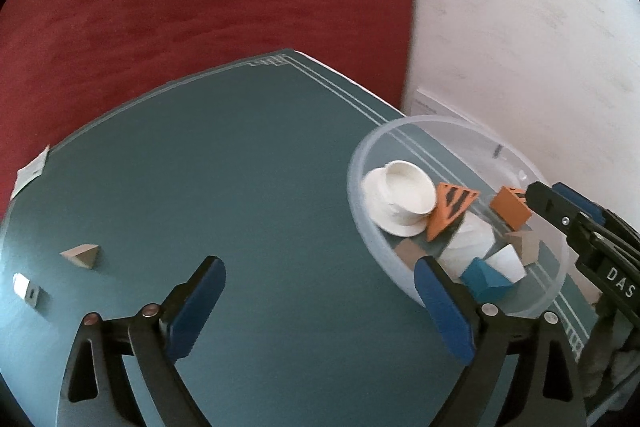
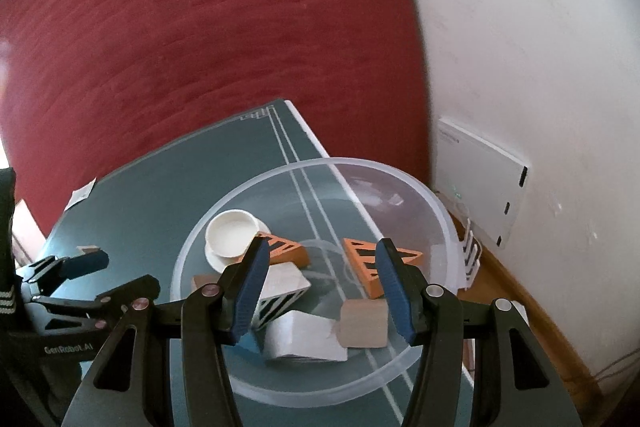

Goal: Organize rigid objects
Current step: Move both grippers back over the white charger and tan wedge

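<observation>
My left tool [image 1: 316, 281] hangs with jaws wide apart and empty over the teal worktop [image 1: 248, 187]. My right tool [image 2: 322, 259] is part open, gripping nothing, above the clear round plastic bowl [image 2: 448, 223]. Inside lie orange, white, blue and plain wooden blocks and a white cup [image 1: 406, 193]. Farther left, one plain wooden wedge [image 1: 81, 255] rests on the worktop.

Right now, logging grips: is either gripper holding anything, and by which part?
Nothing: left gripper and right gripper both stand open and empty.
</observation>
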A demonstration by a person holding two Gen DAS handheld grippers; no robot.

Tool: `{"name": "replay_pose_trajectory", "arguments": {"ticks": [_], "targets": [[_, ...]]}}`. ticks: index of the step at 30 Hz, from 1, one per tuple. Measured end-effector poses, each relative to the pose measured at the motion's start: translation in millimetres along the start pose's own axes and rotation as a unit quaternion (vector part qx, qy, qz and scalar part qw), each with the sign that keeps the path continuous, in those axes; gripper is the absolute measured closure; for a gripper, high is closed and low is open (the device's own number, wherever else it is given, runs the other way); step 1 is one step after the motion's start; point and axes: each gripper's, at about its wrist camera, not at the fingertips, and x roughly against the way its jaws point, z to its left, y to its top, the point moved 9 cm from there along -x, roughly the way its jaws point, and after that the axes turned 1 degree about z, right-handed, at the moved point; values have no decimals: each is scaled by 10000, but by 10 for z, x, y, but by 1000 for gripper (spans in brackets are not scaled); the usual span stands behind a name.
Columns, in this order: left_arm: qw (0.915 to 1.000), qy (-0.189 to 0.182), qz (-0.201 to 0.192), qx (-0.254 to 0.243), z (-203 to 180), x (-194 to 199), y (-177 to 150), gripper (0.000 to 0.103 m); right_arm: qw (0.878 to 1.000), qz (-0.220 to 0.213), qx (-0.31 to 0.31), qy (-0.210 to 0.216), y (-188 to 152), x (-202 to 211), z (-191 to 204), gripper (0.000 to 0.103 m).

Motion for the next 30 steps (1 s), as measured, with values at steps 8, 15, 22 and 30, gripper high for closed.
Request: {"name": "replay_pose_trajectory", "arguments": {"ticks": [8,15,22,30], "targets": [[9990,339,-47,296,347,57,-50,5,9998,2,215,26,-55,22,185,46],[9960,646,-54,614,721,79,-107,5,9992,-17,383,78,-93,58,363,46],[9920,944,-29,842,1110,174,-218,5,9985,34,501,203,-138,66,568,46],[9849,1294,-9,1150,1601,316,-349,5,9972,131,624,387,-200,55,825,46]]}}
